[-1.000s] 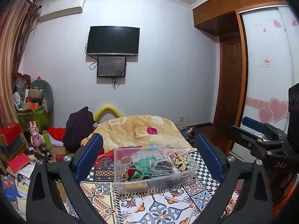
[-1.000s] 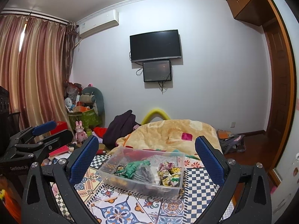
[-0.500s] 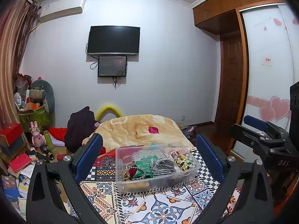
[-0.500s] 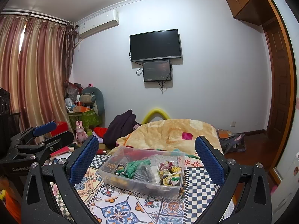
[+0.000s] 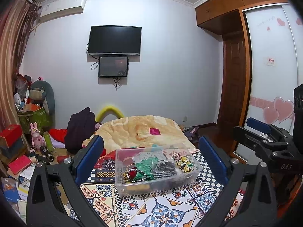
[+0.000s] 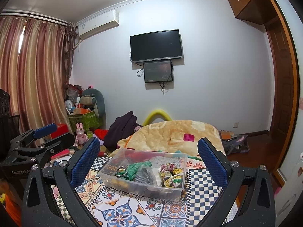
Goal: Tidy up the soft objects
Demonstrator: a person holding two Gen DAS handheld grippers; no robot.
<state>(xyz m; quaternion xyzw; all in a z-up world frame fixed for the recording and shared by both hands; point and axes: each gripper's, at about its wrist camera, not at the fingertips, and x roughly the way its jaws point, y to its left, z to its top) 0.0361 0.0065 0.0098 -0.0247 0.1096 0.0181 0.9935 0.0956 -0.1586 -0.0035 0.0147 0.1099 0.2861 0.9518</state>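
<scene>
The bin (image 5: 157,184) sits on the patterned cloth (image 5: 166,211), the blanket (image 5: 140,130) behind it (scrunchies (image 6: 171,174) inside).

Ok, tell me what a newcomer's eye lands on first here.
The clear bin of soft things sits dead centre on the patterned cloth, framed by the open left gripper; inside lie a green cloth and a floral scrunchie. Behind it, the black TV hangs on the wall. The open right gripper frames the same bin.
</scene>
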